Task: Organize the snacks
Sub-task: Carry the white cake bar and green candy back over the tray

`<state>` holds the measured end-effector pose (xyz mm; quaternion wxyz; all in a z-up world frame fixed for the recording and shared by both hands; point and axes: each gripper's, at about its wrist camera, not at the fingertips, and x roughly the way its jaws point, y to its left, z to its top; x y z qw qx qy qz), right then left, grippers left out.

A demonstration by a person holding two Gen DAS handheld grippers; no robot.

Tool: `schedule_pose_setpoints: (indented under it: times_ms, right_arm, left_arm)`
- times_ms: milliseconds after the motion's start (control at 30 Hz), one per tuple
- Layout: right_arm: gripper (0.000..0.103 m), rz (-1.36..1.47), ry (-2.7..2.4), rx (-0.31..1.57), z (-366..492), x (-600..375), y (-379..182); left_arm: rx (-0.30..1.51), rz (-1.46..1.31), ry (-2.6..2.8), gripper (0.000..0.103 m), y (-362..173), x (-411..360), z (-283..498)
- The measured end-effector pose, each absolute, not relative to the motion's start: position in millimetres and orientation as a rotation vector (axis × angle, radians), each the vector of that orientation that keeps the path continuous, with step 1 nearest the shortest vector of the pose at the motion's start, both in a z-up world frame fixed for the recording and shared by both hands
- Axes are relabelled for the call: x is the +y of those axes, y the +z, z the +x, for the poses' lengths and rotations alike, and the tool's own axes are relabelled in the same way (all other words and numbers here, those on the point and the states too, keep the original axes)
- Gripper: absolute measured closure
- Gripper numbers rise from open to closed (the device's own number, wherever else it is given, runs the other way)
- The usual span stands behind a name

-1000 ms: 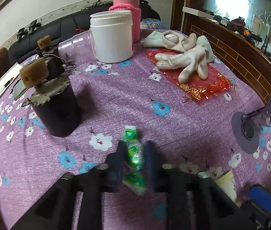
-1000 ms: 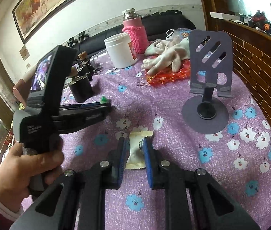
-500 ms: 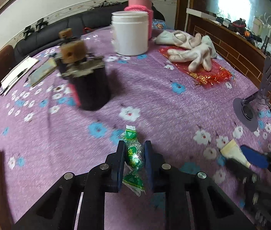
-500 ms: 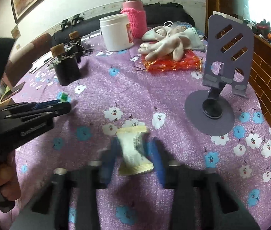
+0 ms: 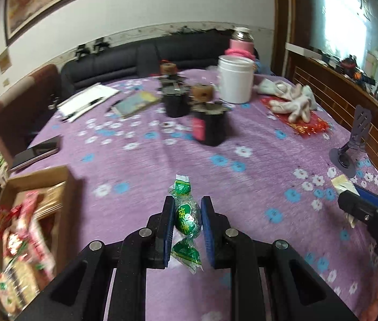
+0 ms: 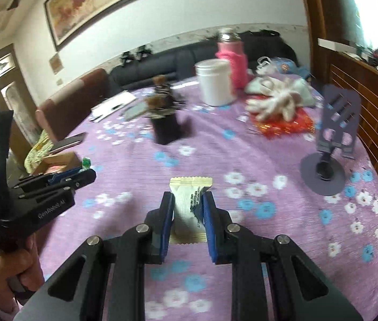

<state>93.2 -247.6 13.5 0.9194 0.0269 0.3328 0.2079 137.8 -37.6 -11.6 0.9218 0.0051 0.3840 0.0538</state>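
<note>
My left gripper [image 5: 187, 220] is shut on a green wrapped candy [image 5: 186, 215] and holds it above the purple flowered tablecloth [image 5: 242, 187]. A cardboard box [image 5: 42, 179] with several snack packets [image 5: 26, 240] stands at the left edge of the table. My right gripper [image 6: 189, 211] is shut on a cream snack packet [image 6: 189, 206] above the cloth. The left gripper also shows at the left in the right wrist view [image 6: 82, 176], its candy tip [image 6: 86, 162] just visible by the box [image 6: 60, 159]. The right gripper shows at the right in the left wrist view [image 5: 349, 200].
Two black jars with corks [image 5: 210, 125] stand mid-table, a white tub [image 5: 235, 83] and pink flask [image 5: 241, 48] behind. White gloves [image 5: 296, 104] lie on a red bag. A grey phone stand [image 6: 336, 139] is at right. Phone [image 5: 36, 152], papers [image 5: 87, 101] and chair [image 5: 20, 107] at left.
Both grippers have swung left with their snacks held. The cardboard box has come into the left wrist view, and the jars and tub now sit farther away.
</note>
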Motion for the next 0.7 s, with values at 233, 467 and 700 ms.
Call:
schedule_pose_setpoints:
  times_ms: [233, 467, 700]
  right_arm:
    - [0.082, 0.018, 0.526, 0.67, 64.9, -196.2, 25.3]
    - [0.082, -0.018, 0.591, 0.656, 38.5, -159.7, 34.5]
    - [0.082, -0.049, 0.632, 0.647, 17.9, -133.9, 40.7]
  left_arm:
    - [0.755, -0.026, 0.179, 0.083, 3.4, -0.8, 94.6]
    - [0.713, -0.053, 0.225, 0.083, 17.1, 26.3, 63.3]
    - [0.678, -0.078, 0.261, 0.083, 25.9, 48.7, 36.8]
